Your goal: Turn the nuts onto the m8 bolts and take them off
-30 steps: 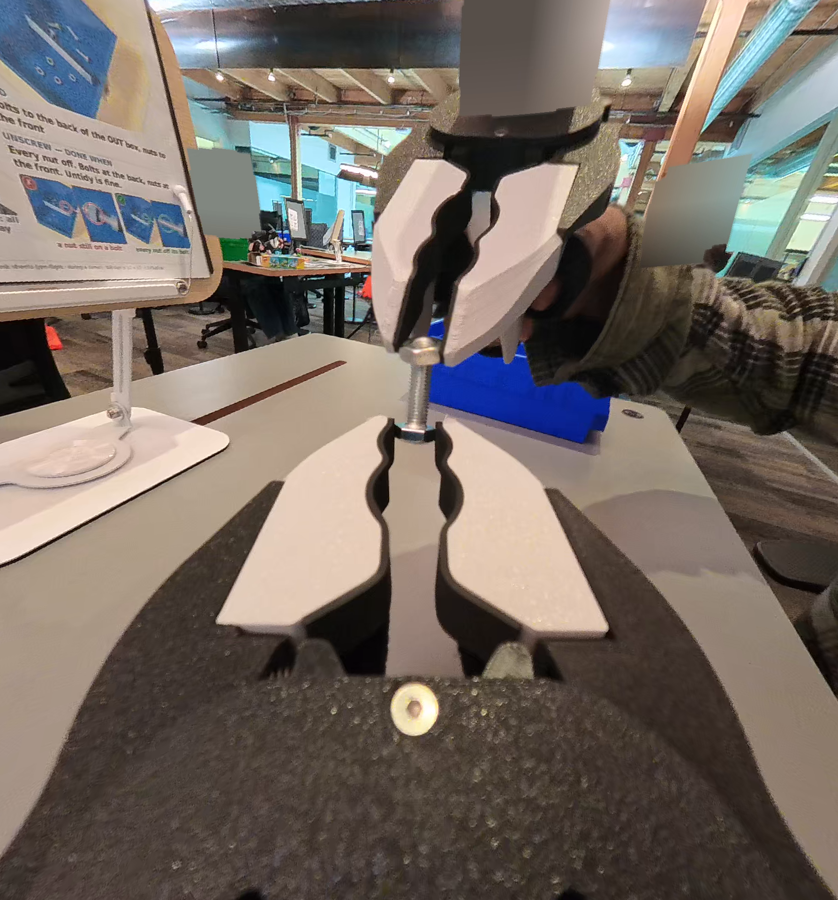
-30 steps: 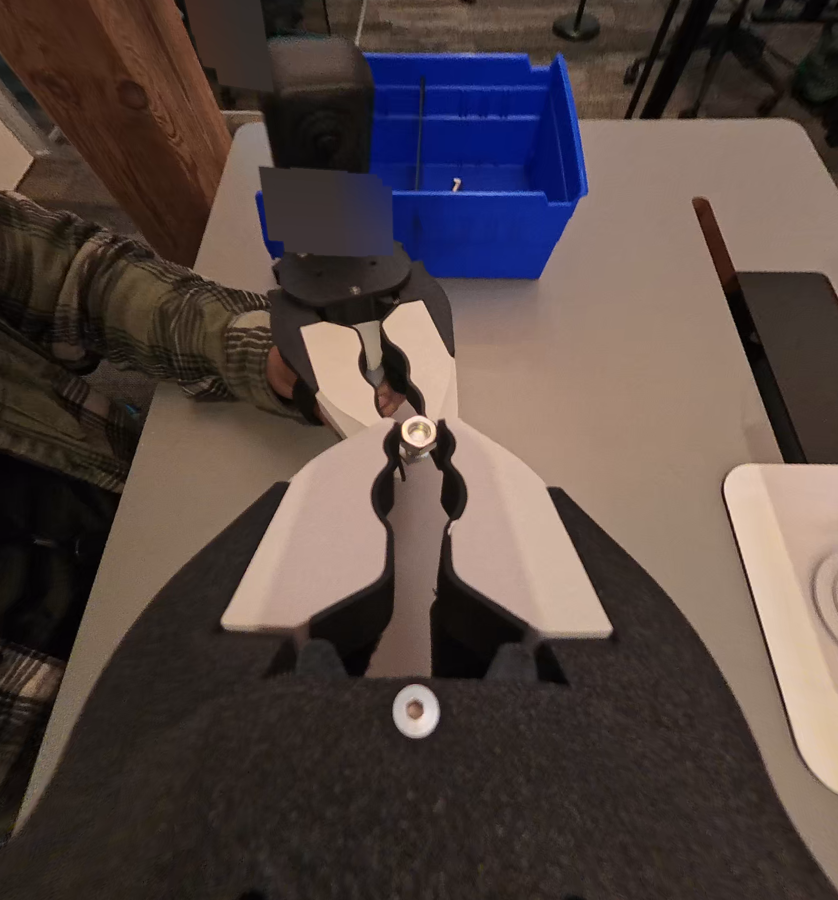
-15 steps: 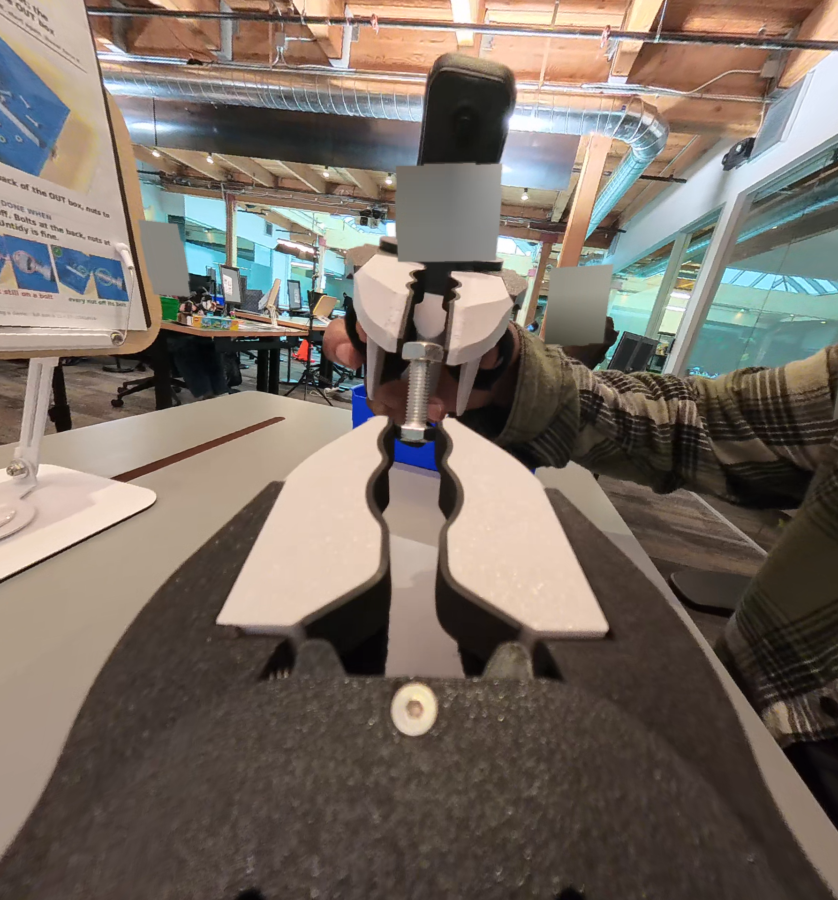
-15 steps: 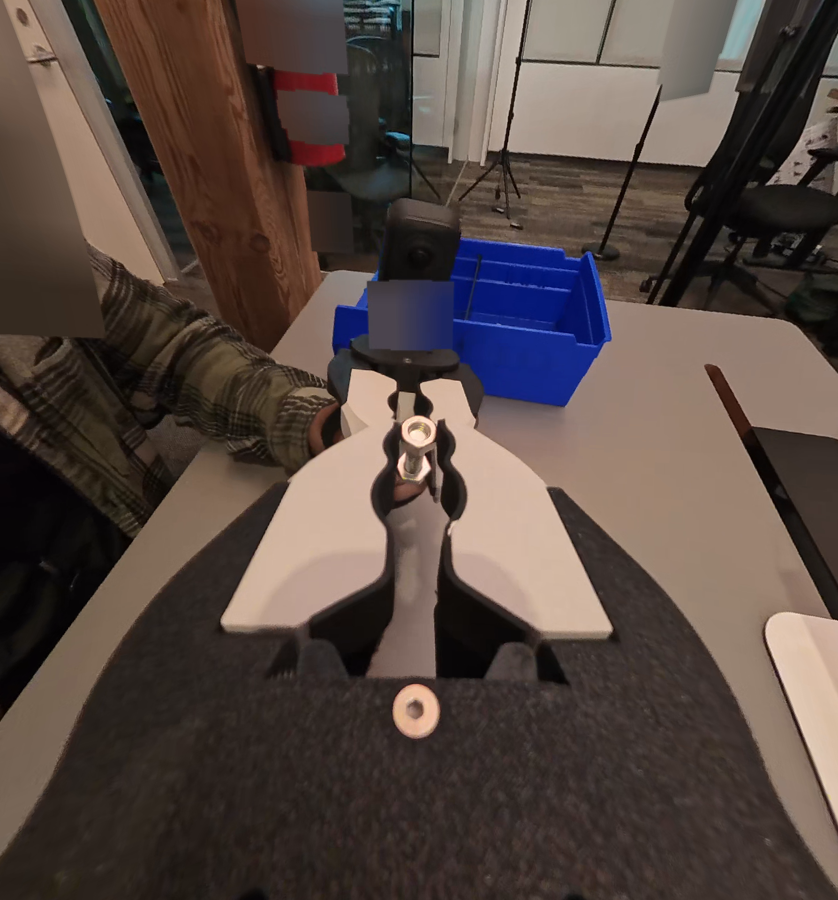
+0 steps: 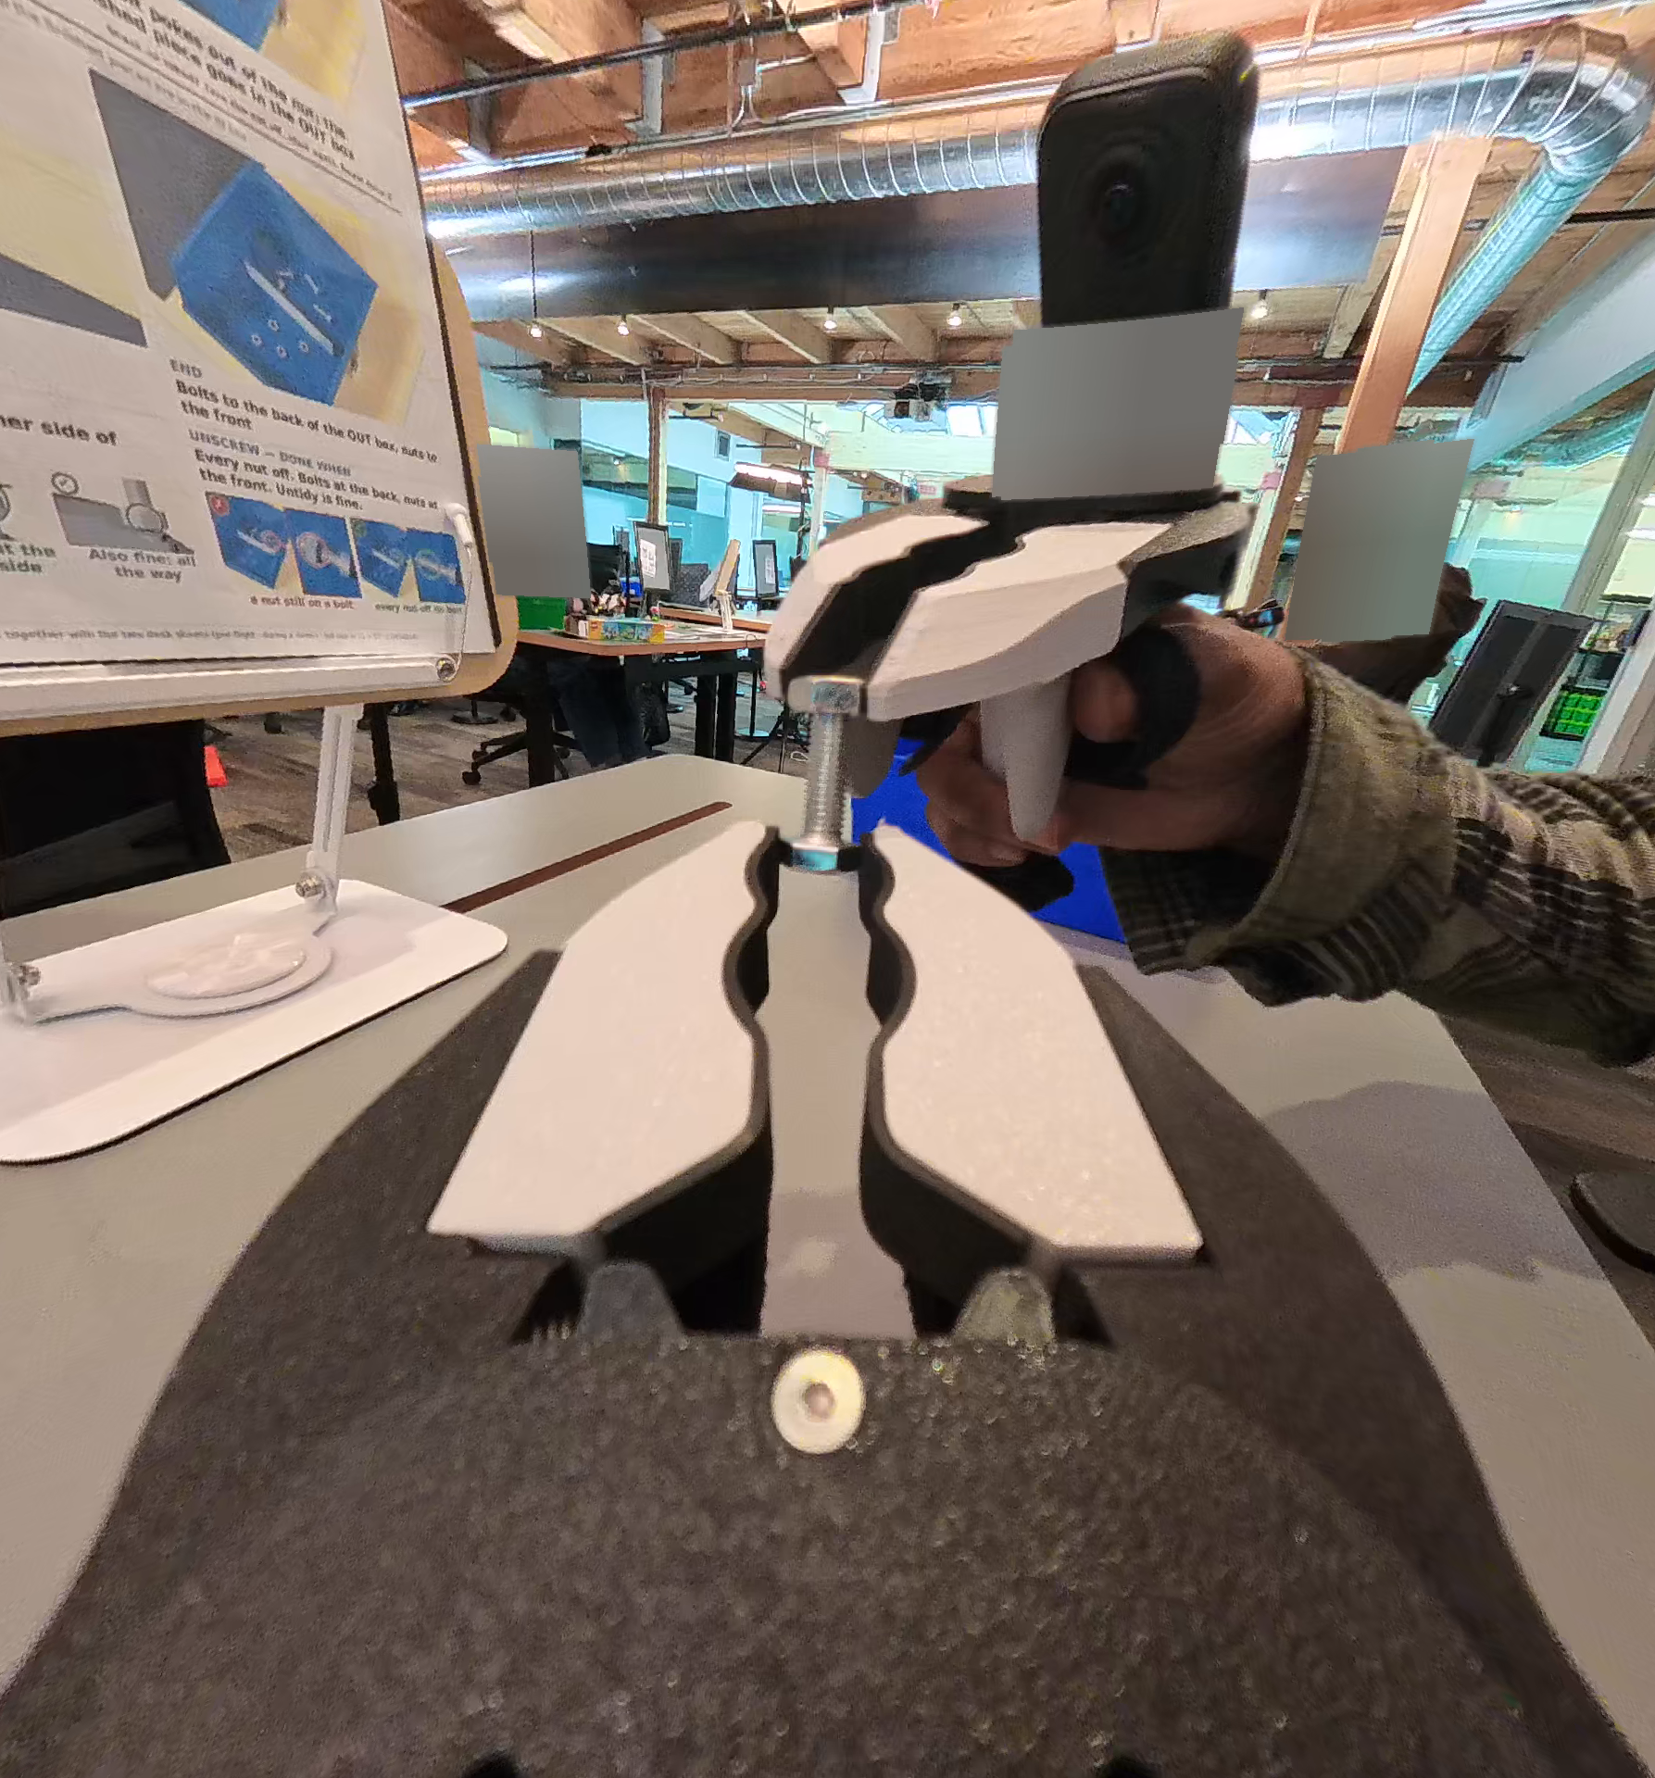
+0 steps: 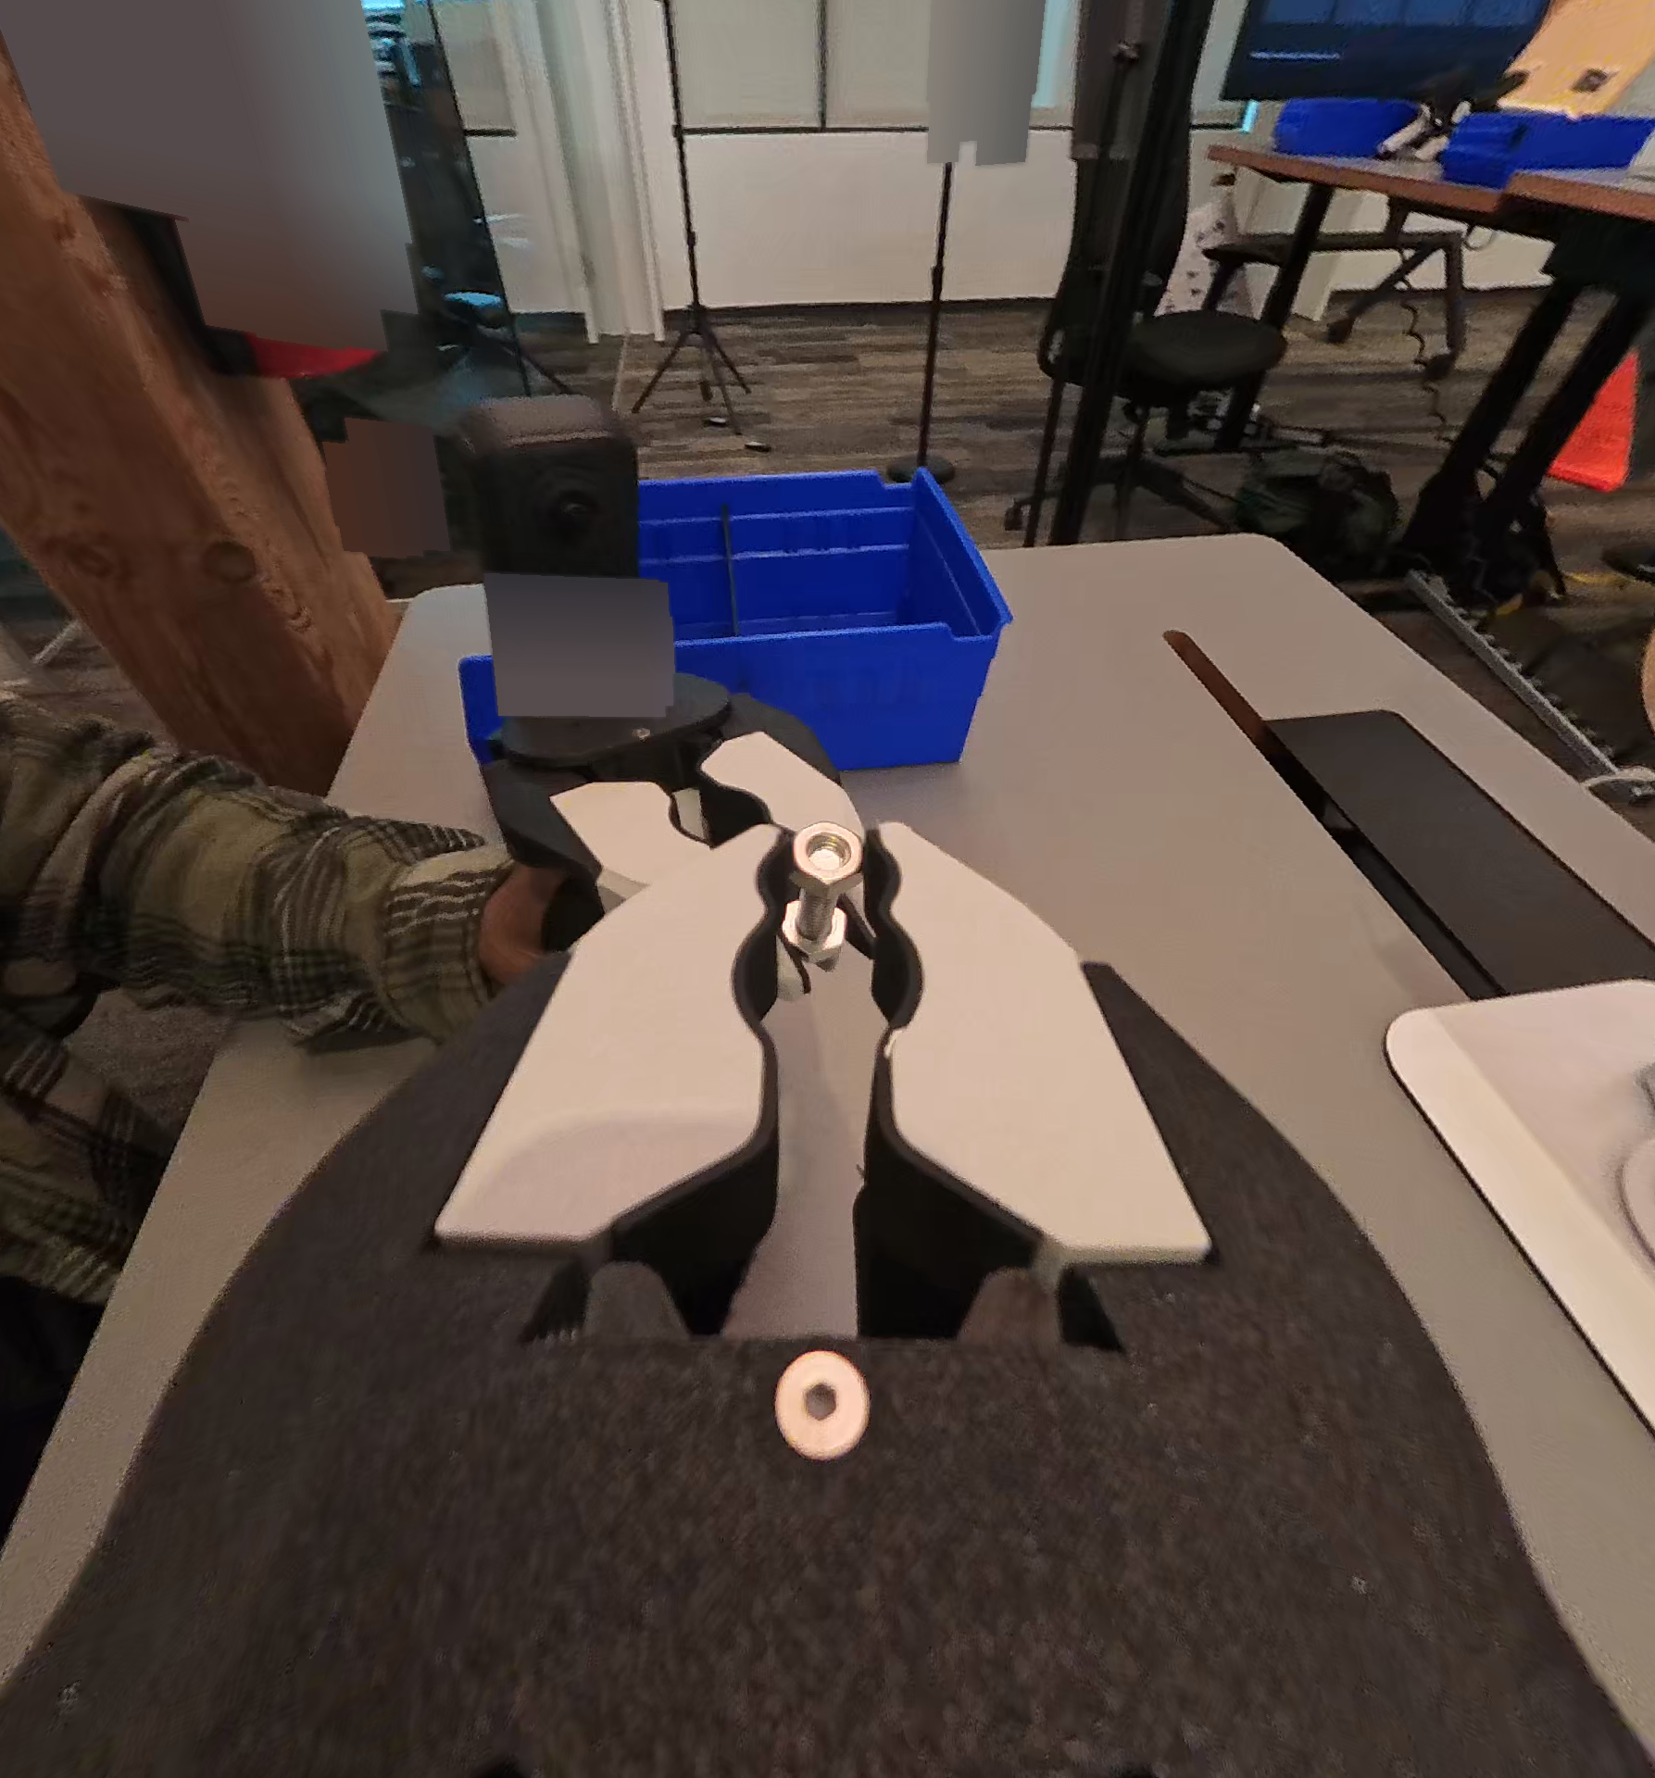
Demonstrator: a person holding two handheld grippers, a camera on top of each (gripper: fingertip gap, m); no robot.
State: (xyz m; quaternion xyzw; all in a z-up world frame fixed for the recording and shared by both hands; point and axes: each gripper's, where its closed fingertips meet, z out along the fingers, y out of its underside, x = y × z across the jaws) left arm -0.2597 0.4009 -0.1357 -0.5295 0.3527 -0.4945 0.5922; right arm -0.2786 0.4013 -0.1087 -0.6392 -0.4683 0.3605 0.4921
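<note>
Item: silver threaded steel bolt (image 5: pixel 825 770), long axis upright, held off the grey surface (image 5: pixel 535 837) between both tools. Left tool (image 5: pixel 815 851) clenched on the hexagonal part at the lower end; right tool (image 6: pixel 828 856) clenched on the silver hexagonal nut (image 6: pixel 828 854) at the top. Turning runs about this shared axis. Adjacent: blue plastic bin (image 6: pixel 862 673) behind, white stand base (image 5: pixel 178 1001) left; nothing obstructs.
</note>
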